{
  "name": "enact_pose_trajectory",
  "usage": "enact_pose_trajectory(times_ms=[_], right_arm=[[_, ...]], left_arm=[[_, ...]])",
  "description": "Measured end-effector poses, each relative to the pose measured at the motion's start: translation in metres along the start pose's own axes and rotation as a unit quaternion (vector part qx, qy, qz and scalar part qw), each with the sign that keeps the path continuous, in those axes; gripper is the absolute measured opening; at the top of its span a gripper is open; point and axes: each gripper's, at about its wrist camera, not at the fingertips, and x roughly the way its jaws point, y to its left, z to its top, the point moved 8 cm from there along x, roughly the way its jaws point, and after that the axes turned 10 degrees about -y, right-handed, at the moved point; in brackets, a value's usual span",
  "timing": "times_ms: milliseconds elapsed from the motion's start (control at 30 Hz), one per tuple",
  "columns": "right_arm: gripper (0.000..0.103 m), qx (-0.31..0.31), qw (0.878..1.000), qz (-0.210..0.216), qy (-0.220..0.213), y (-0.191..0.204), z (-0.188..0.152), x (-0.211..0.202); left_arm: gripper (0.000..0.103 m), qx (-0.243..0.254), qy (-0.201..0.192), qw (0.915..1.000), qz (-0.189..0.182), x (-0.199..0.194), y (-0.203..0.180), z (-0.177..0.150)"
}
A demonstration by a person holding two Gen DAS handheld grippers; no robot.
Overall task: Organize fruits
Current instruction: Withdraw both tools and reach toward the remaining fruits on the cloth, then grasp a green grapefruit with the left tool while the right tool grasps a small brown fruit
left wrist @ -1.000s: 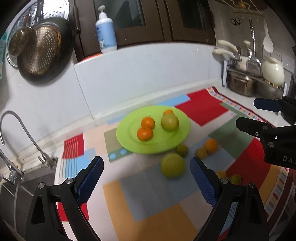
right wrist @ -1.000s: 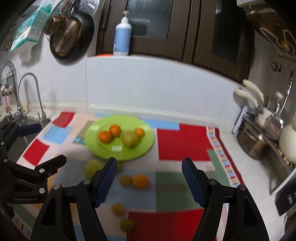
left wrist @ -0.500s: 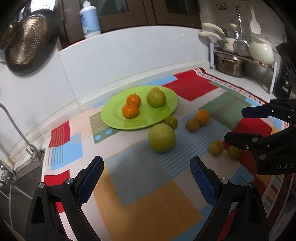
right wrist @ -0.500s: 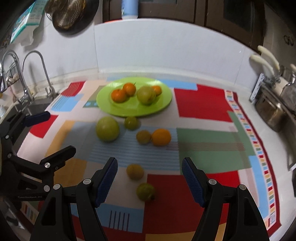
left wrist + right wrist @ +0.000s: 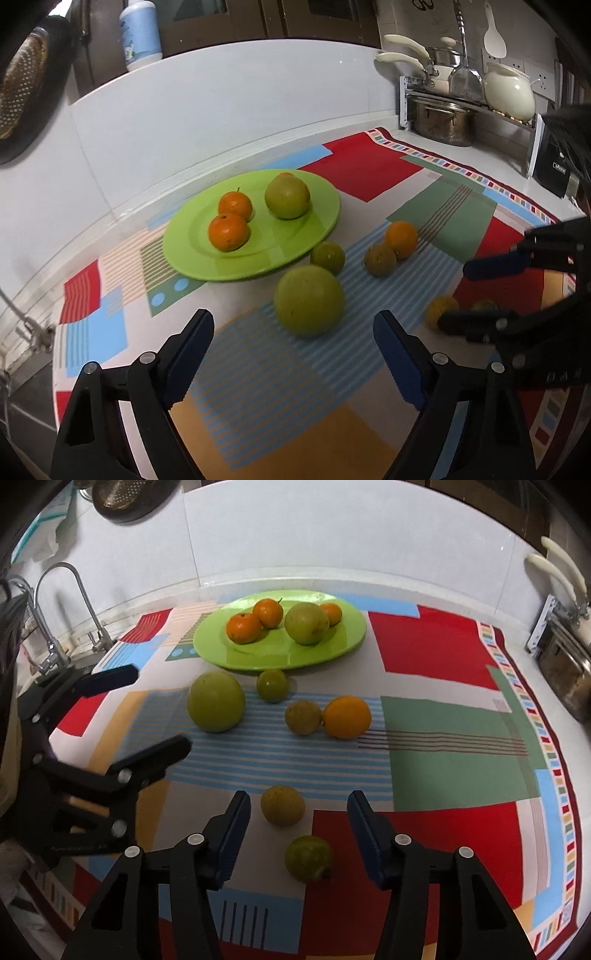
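A green plate [image 5: 258,258] [image 5: 280,657] holds oranges and one green fruit. Several fruits lie loose on the patchwork mat in front of it. My left gripper [image 5: 293,321] hovers just short of the large green fruit [image 5: 308,299] [image 5: 216,701]; its jaws are closing a little, with nothing between the pads. My right gripper [image 5: 298,801] is low over the mat with its jaws closing. A yellow-brown fruit [image 5: 282,805] sits between its tips and a small green fruit [image 5: 308,858] farther in, neither touched. Each gripper shows at the edge of the other's view.
A small green fruit [image 5: 272,685], a brownish one [image 5: 303,717] and an orange [image 5: 346,716] lie mid-mat. A faucet [image 5: 62,602] and sink are at the left. A pot rack [image 5: 443,118] and a black appliance [image 5: 554,166] stand at the right.
Both grippers have sunk toward the mat and tilted down. The right jaws have narrowed around the two small fruits. The left jaws narrowed slightly, and the large green fruit is now closer.
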Motion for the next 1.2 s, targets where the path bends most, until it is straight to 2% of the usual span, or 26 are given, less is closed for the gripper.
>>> enact_pose_trajectory(times_ms=[133, 267, 367, 533, 600, 900, 1200], right_arm=[[0.045, 0.018, 1.0, 0.011, 0.011, -0.004, -0.001, 0.006], [0.043, 0.026, 0.999, 0.022, 0.015, -0.002, -0.002, 0.01], [0.041, 0.026, 0.999, 0.028, 0.021, 0.001, -0.003, 0.013], [0.029, 0.034, 0.998, 0.038, 0.026, 0.001, -0.006, 0.016], [0.029, 0.035, 0.998, 0.038, 0.024, 0.001, -0.005, 0.016], [0.029, 0.043, 0.998, 0.04, 0.008, -0.003, 0.001, 0.012], [0.029, 0.046, 0.998, 0.036, -0.013, -0.008, 0.01, 0.005]], left_arm=[[0.085, -0.01, 0.012, 0.9998, -0.015, 0.018, -0.004, 0.003], [0.079, -0.019, 0.026, 0.9992, -0.022, 0.032, -0.007, 0.003], [0.071, -0.024, 0.036, 0.9988, -0.025, 0.039, -0.01, 0.002], [0.053, -0.024, 0.049, 0.9983, -0.02, 0.045, -0.012, -0.001], [0.05, -0.025, 0.046, 0.9985, -0.013, 0.045, -0.01, -0.002], [0.05, -0.038, 0.054, 0.9977, -0.019, 0.039, -0.011, -0.002], [0.05, -0.052, 0.036, 0.998, -0.003, 0.017, -0.007, 0.004]])
